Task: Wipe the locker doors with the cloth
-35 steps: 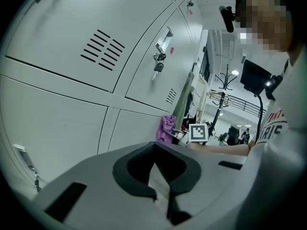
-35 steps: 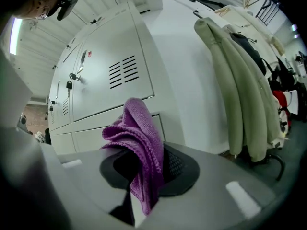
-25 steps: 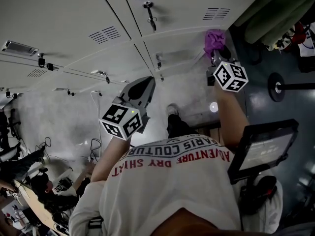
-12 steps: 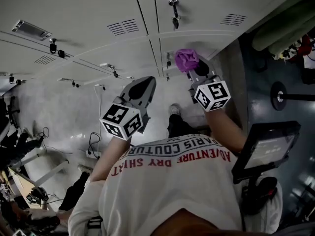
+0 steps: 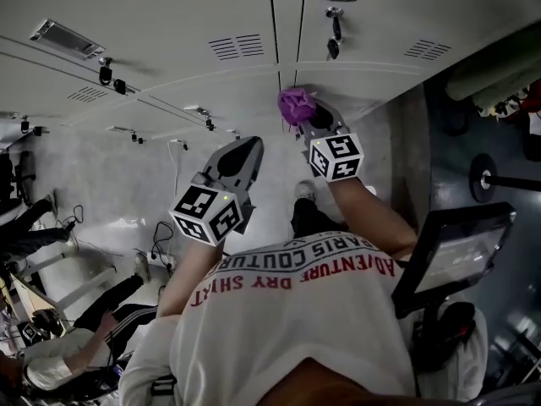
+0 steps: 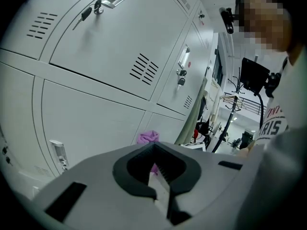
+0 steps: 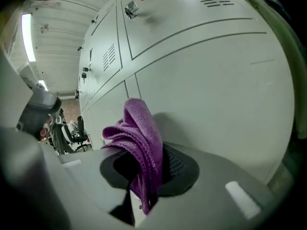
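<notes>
While the right gripper (image 5: pixel 314 122) clamps the cloth (image 5: pixel 295 105), lockers (image 5: pixel 169 24) stand shut.

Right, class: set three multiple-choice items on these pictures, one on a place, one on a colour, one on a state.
1. Where is the cloth?
A. Clamped in the right gripper
B. Lying on the floor
C. Hanging from a locker handle

2. What colour is the cloth?
A. Yellow
B. White
C. Purple

3. What state is the locker door beside the cloth in?
A. Swung wide open
B. Closed
C. Off its hinges

Answers:
1 is A: the right gripper view shows the cloth pinched between that gripper's jaws.
2 is C: the cloth is purple in all three views.
3 is B: the door lies flush with its neighbours.
</notes>
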{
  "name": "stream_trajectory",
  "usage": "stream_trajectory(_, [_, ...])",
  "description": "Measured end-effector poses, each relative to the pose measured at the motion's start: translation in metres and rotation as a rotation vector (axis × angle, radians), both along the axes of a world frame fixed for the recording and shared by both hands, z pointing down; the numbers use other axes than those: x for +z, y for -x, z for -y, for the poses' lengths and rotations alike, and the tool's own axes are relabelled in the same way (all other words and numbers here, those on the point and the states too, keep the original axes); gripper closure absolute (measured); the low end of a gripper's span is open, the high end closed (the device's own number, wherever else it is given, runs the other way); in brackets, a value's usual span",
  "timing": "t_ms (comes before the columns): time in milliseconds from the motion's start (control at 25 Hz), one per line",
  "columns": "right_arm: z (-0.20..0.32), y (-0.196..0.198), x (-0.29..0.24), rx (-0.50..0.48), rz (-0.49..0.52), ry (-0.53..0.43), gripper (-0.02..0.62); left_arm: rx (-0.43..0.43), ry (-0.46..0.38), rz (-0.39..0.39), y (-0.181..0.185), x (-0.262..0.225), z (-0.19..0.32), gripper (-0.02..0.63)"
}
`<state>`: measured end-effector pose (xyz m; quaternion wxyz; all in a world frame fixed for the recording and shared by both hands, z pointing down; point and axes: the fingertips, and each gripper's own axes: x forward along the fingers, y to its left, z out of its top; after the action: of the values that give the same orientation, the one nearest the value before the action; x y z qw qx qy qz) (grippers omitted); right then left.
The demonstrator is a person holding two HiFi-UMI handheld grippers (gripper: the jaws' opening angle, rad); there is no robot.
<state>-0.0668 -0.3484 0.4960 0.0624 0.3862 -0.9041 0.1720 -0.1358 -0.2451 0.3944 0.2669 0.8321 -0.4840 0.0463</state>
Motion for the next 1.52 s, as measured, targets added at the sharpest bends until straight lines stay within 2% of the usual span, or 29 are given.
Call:
stream_trajectory(280, [0.015,0.002,0.013,-0.017,-0.047,-0.021,0.522,0.014,0.019,0.002,-0.009,0.010,-0.001,0.604])
stream_trajectory(520, [0.016,-0.001,0.011,-0.009,-0.032,-0.006,0.522,0.021,0.020,0.005,-0.014,0.012,0.003,0.604])
stream_trajectory(720, [0.020,-0.019,0.011,0.011,-0.024,-0.010,0.522,0.042,0.018,0.007,-0.027,0.014,0.004,0.604])
stream_trajectory(960, [0.028,-0.059,0.013,0.090,-0.033,-0.008,0.522,0.074,0.027,0.006,-0.042,0.021,0.005,0.604])
stream_trajectory(1240, [0.040,-0.126,0.016,0.205,-0.060,-0.014,0.522,0.131,0.038,-0.002,-0.067,0.026,0.007,0.604])
stream_trajectory(1520, [0.053,-0.189,0.017,0.326,-0.100,-0.030,0.518,0.156,0.047,0.001,-0.076,0.031,0.009,0.604])
